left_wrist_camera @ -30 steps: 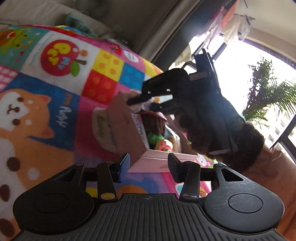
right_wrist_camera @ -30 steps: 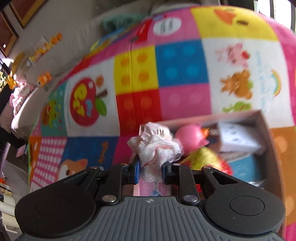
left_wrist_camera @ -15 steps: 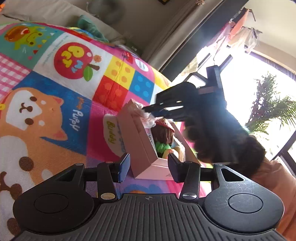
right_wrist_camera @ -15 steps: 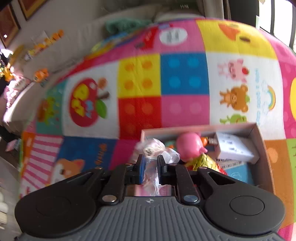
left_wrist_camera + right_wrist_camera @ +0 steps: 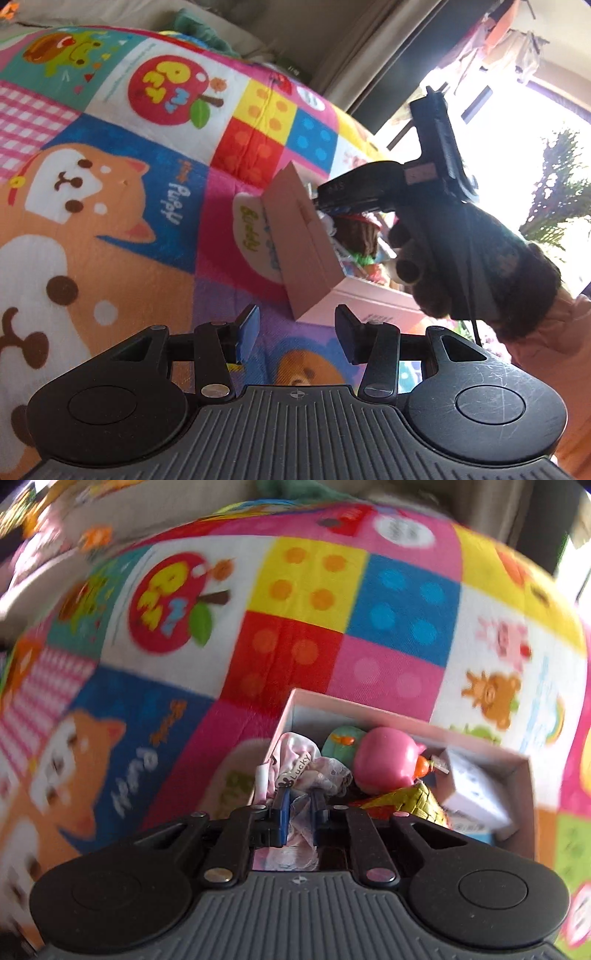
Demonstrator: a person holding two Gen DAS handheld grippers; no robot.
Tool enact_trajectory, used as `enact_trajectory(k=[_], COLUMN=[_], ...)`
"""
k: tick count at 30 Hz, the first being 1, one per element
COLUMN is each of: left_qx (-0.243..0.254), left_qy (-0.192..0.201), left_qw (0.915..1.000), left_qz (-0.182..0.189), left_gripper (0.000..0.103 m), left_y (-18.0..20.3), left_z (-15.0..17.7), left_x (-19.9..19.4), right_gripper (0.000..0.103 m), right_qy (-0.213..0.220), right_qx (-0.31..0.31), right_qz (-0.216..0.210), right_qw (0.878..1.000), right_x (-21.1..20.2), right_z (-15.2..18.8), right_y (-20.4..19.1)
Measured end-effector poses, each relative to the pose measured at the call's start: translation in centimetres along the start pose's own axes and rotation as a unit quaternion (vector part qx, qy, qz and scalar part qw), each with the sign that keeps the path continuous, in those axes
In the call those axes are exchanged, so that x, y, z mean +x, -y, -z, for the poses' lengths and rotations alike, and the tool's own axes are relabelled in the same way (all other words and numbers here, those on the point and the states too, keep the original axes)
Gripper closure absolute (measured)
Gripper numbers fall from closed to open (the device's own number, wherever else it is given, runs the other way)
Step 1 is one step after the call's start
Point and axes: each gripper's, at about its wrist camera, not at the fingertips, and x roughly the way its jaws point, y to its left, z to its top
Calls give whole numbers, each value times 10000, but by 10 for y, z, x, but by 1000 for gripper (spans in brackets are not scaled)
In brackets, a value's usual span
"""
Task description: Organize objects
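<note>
A pink cardboard box (image 5: 303, 236) lies on a colourful play mat (image 5: 110, 184); in the right wrist view the box (image 5: 524, 775) holds several toys. My right gripper (image 5: 298, 805) is shut on a white and pink frilly cloth (image 5: 295, 771) and holds it inside the box's near left corner, next to a pink pig toy (image 5: 388, 760), a yellow woven item (image 5: 410, 801) and a small white box (image 5: 476, 794). In the left wrist view the right gripper (image 5: 321, 201) reaches over the box rim. My left gripper (image 5: 295, 328) is open and empty, just in front of the box corner.
The mat (image 5: 314, 609) spreads widely around the box, with a puppy print (image 5: 74, 192) at the left. A grey sofa (image 5: 258, 22) runs along the far edge. A bright window with a plant (image 5: 554, 184) is at the right.
My right gripper has lowered the cloth into the box's left corner. My left gripper has drawn back a little from the box and stays open.
</note>
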Motion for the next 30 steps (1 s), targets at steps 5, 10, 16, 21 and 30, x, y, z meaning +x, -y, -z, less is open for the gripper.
enact_trajectory(k=[5,10,16,21,30], left_qx=[129,267,658,779,895], left_qy=[-122,-96,120,-198,-81], left_qw=[9998,9995,9976,9901,9790], left_qz=[-107,-144,-176,-1152,-1830], left_gripper=[54,54,54,54,11], left_y=[9,24,62,69,44], left_z=[2,-3,-24,-38,-43], left_x=[0,1,26,81,82], right_gripper=[80,53,51,50,50], right_qy=[405,1260,1671,1374,1243], right_qx=[373,661,666,785,794], right_qz=[-404,-418,316,429,295], right_qw=[9977,9889,9832,9865,9886], right_x=[-38,-107,-148,-131,-86], right_z=[12,54,128,171,193], right_y=[17,55,95,110,86])
